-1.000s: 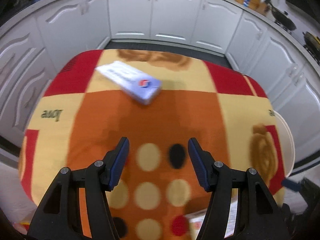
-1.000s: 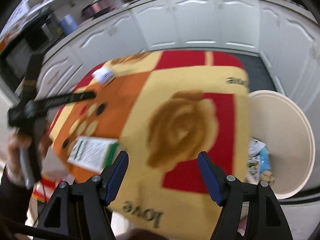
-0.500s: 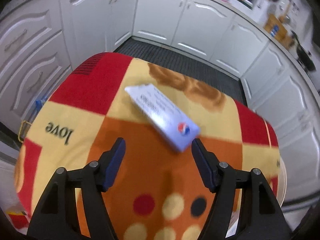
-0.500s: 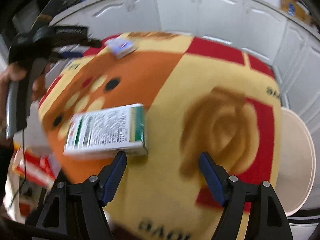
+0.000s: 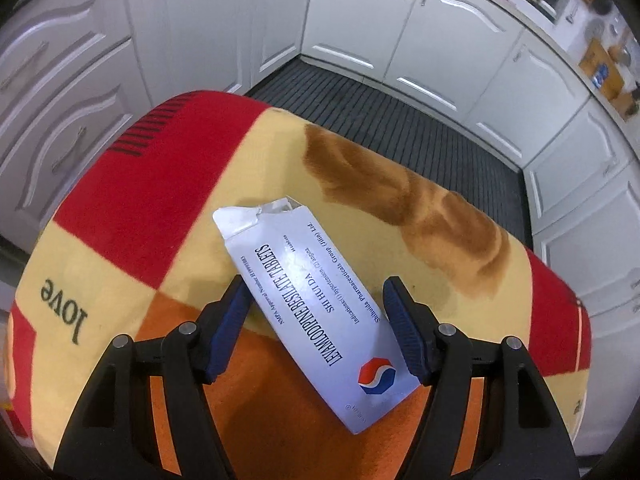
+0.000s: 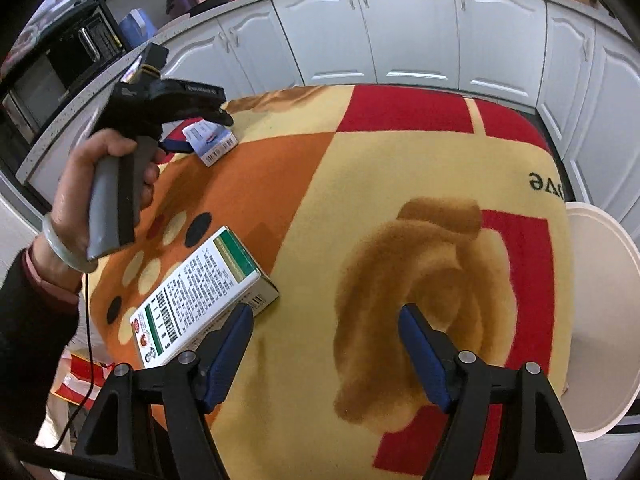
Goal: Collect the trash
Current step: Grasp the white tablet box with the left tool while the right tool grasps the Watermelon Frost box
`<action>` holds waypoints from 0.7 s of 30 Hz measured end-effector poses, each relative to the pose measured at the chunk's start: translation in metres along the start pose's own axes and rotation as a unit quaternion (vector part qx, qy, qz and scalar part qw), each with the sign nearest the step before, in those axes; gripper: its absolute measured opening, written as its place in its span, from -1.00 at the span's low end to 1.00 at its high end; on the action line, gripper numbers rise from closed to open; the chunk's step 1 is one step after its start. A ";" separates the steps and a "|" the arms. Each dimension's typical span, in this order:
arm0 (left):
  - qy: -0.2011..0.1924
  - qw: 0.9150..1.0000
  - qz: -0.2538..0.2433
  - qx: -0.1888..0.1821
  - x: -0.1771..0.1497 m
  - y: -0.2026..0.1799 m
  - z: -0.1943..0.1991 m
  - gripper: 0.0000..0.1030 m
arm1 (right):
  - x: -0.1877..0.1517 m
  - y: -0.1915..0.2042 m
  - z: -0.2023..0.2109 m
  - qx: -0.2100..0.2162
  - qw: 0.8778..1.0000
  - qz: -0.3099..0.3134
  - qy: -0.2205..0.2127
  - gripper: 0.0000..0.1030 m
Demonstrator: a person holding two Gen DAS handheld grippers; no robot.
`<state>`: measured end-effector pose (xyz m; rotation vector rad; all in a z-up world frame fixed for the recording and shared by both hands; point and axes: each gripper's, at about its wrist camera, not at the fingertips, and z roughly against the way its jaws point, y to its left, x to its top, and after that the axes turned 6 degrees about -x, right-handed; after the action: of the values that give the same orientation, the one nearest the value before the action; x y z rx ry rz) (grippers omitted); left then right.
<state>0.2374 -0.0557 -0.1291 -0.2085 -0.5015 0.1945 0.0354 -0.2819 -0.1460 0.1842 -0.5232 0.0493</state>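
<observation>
Since the earlier frame, left gripper [image 5: 316,316] has reached the tablet box [image 5: 316,304]; jaws, lately widening, straddle it ungripped. Its near corner hides behind one finger; long axis diagonal.

blanket-covered table [image 6: 400,184], white tablet box [image 5: 316,300] and green-and-white box [image 6: 200,300] lying flat, well apart

You stood in a home kitchen: white cabinets [image 6: 404,32] lined the walls, a microwave [image 6: 52,76] sat beside them.
</observation>
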 end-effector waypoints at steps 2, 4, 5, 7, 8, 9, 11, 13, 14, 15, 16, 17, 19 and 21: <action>0.001 1.000 -0.023 -0.016 -0.005 0.000 0.004 0.28 | 0.001 0.003 0.000 0.006 1.000 -0.002 0.002 0.42; 0.008 0.999 -0.040 -0.030 -0.011 0.006 0.009 0.18 | -0.001 0.009 0.004 0.017 1.000 -0.001 0.003 0.42; 0.013 0.998 -0.048 -0.036 -0.014 0.009 0.010 0.12 | -0.002 0.012 0.005 0.026 1.000 -0.001 0.004 0.42; 0.030 0.995 -0.072 -0.054 -0.023 0.018 0.019 0.00 | -0.007 0.019 0.008 0.041 0.999 0.000 0.008 0.42; 0.038 0.994 -0.083 -0.060 -0.027 0.024 0.024 -0.02 | -0.008 0.024 0.007 0.043 0.999 0.005 0.014 0.42; 0.045 0.993 -0.093 -0.064 -0.032 0.029 0.031 -0.03 | -0.009 0.027 0.005 0.037 0.999 0.011 0.019 0.42; 0.049 0.990 -0.115 -0.069 -0.042 0.040 0.044 -0.07 | -0.007 0.030 0.004 0.017 1.000 0.014 0.015 0.44; 0.053 0.987 -0.136 -0.070 -0.056 0.050 0.059 -0.07 | -0.003 0.029 0.006 0.005 1.000 0.008 0.017 0.44; 0.059 0.985 -0.149 -0.069 -0.064 0.057 0.066 -0.07 | -0.001 0.028 0.007 0.008 1.000 0.004 0.016 0.44; 0.063 0.983 -0.158 -0.069 -0.072 0.062 0.071 -0.07 | 0.000 0.028 0.009 0.016 1.000 -0.002 0.014 0.44; 0.065 0.982 -0.164 -0.069 -0.078 0.063 0.076 -0.08 | 0.002 0.027 0.009 0.032 0.999 -0.014 0.015 0.44; 0.070 0.980 -0.173 -0.069 -0.086 0.068 0.080 -0.08 | 0.004 0.028 0.007 0.045 0.998 -0.027 0.022 0.44; 0.074 0.979 -0.177 -0.071 -0.094 0.073 0.085 -0.08 | 0.007 0.032 0.001 0.068 0.996 -0.045 0.035 0.44; 0.071 0.978 -0.183 -0.069 -0.104 0.075 0.089 -0.08 | 0.009 0.048 -0.007 0.083 0.994 -0.052 0.046 0.44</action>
<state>0.0945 0.0055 -0.1184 -0.2604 -0.4031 -0.2142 0.0421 -0.2339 -0.1395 0.3699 -0.4166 -0.0007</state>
